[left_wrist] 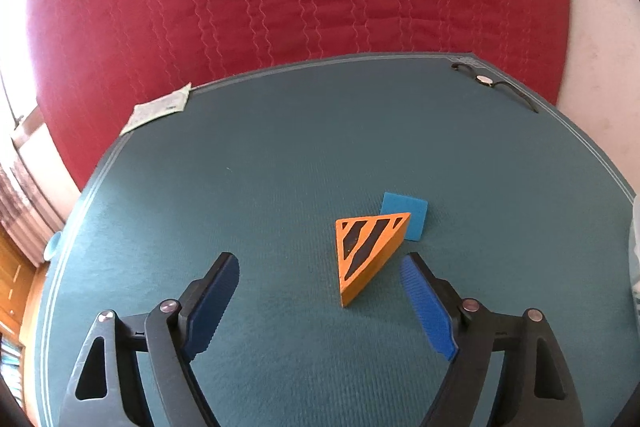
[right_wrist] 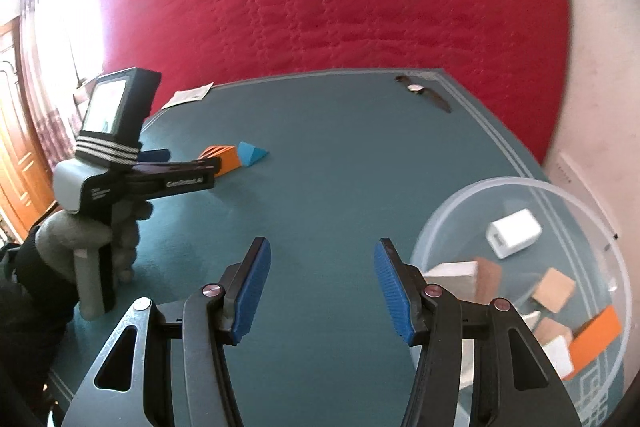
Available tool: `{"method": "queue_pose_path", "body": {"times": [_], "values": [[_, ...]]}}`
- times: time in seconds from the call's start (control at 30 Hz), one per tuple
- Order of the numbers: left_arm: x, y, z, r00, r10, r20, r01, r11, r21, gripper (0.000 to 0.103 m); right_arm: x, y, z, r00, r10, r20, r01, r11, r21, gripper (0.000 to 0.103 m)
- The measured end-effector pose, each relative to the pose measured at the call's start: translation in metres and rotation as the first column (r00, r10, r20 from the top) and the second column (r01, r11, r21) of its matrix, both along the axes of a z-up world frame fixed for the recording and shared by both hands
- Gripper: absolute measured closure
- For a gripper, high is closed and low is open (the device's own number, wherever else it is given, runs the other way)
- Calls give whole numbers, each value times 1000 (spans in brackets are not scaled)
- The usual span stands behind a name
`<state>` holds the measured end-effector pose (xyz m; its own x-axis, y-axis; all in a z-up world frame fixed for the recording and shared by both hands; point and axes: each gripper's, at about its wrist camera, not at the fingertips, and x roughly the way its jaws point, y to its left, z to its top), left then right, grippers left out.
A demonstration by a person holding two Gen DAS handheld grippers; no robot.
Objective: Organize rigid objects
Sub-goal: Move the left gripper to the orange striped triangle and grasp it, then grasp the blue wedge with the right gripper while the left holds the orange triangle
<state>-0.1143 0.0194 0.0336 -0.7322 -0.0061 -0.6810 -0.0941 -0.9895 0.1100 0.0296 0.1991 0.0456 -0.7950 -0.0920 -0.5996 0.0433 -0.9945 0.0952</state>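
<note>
The orange wedge block (left_wrist: pixel 366 255), a triangular piece with black stripes painted on its top face, lies flat on the teal bench (left_wrist: pixel 260 167) just ahead of the left gripper (left_wrist: pixel 320 279), toward one o'clock in the left wrist view. A blue block (left_wrist: pixel 408 213) sits touching or nearly touching its far edge; from the right wrist it reads as a blue prism (right_wrist: pixel 251 153), though at that distance I would not swear to its shape. The left jaws stand wide, nothing between them, and the wedge is in front of the pads, not yet within them.

The wedge looks like painted wood: stiff, light, unlikely to mark or crush. Its slanting sides would squeeze out of a grip, so the broad end near the blue block looks the safer hold, pads across the two flat faces or the square back edge.

The right gripper (right_wrist: pixel 322 283) is partly open and empty, hovering over bare bench. At its four o'clock stands a clear round plastic bowl (right_wrist: pixel 520 183) already holding a white cube (right_wrist: pixel 514 233), several plain wooden blocks (right_wrist: pixel 554 289) and an orange block (right_wrist: pixel 596 337), loosely heaped.
</note>
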Motion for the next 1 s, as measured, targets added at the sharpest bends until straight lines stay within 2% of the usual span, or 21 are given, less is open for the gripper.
{"method": "queue_pose_path", "body": {"times": [0.23, 0.4, 0.53, 0.6, 0.73, 1.0], "values": [[-9, 1, 0, 999, -43, 1, 43, 999, -11, 18, -9, -10, -4, 999, 30, 23, -30, 999, -11, 47], [-24, -5, -2, 998, -56, 40, 55, 998, 28, 18, -16, -14, -5, 998, 38, 40, -37, 999, -26, 47], [-29, -3, -4, 994, -90, 60, 88, 995, 41, 32, -23, -15, -5, 997, 42, 58, -39, 999, -38, 47], [-29, 1, -5, 991, -115, 69, 112, 993, 38, 47, -25, -17, -6, 997, 44, 64, -42, 998, -44, 47], [-29, 1, -7, 986, -142, 86, 138, 989, 53, 67, -31, -22, -5, 996, 54, 78, -49, 997, -54, 47], [-21, -5, -2, 990, -122, 65, 117, 991, 71, 69, -47, -27, -4, 993, 53, 110, -47, 997, -63, 47]]}}
